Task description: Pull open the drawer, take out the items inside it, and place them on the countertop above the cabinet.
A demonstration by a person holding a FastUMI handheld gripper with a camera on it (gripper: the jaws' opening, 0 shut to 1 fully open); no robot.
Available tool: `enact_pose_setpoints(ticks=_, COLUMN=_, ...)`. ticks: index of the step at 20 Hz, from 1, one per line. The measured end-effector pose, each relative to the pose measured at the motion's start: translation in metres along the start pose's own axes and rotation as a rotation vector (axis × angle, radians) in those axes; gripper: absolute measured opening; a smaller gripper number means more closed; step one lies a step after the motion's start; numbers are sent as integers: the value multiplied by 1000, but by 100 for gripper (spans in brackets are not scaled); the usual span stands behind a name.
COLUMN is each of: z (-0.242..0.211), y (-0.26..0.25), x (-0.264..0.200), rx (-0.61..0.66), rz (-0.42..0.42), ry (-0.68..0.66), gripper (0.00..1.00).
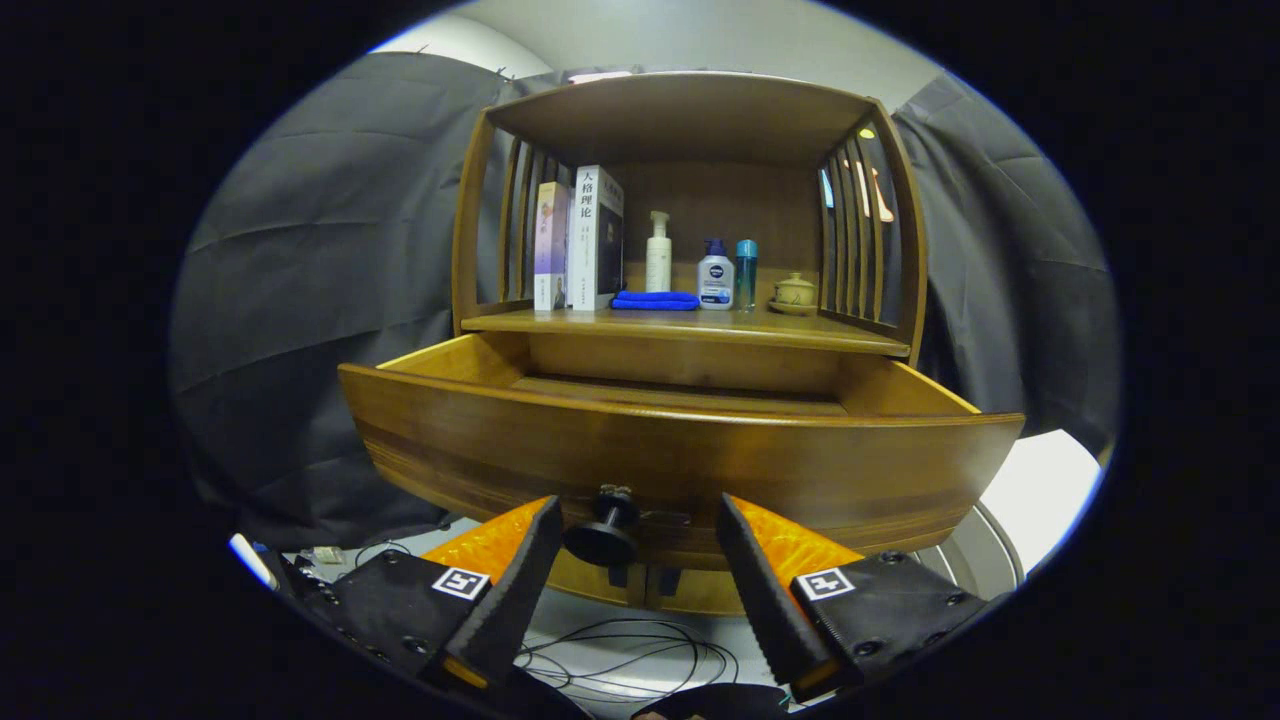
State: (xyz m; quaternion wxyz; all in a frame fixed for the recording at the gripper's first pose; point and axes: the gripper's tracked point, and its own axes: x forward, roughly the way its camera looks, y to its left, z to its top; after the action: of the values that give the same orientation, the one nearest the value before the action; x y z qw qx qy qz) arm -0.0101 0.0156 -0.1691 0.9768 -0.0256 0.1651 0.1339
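The drawer (pixel 680 450) stands pulled out below the counter (pixel 690 325), its knob (pixel 603 535) between the fingers of the gripper (pixel 635 520), which are apart and clear of it. Next, rise over the front wall and look inside (the contents are hidden from here) before reaching in.

I can read four Chinese characters, 人格理论, on the tall book (pixel 597 237) standing on the shelf (pixel 800 330). The gripper (pixel 637 503), its fingers spread apart, carries a square black-and-white coded marker on each finger.
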Motion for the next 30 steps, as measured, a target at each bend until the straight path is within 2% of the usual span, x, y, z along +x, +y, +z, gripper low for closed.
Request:
enact_pose_setpoints(ticks=4, z=33, y=-4, x=-6, rx=29, rz=-4, ry=-39, gripper=97)
enact_pose_setpoints(ticks=13, z=73, y=-46, x=1, rx=86, rz=-99, ry=-41, gripper=96)
enact_pose_setpoints(ticks=20, z=105, y=-47, x=40, rx=238, rz=-30, ry=59, gripper=97)
enact_pose_setpoints(ticks=27, z=110, y=-45, x=85, rx=303, rz=-8, ry=150, gripper=98)
enact_pose_setpoints(ticks=30, z=110, y=-41, x=95, rx=273, rz=-5, ry=133, gripper=97)
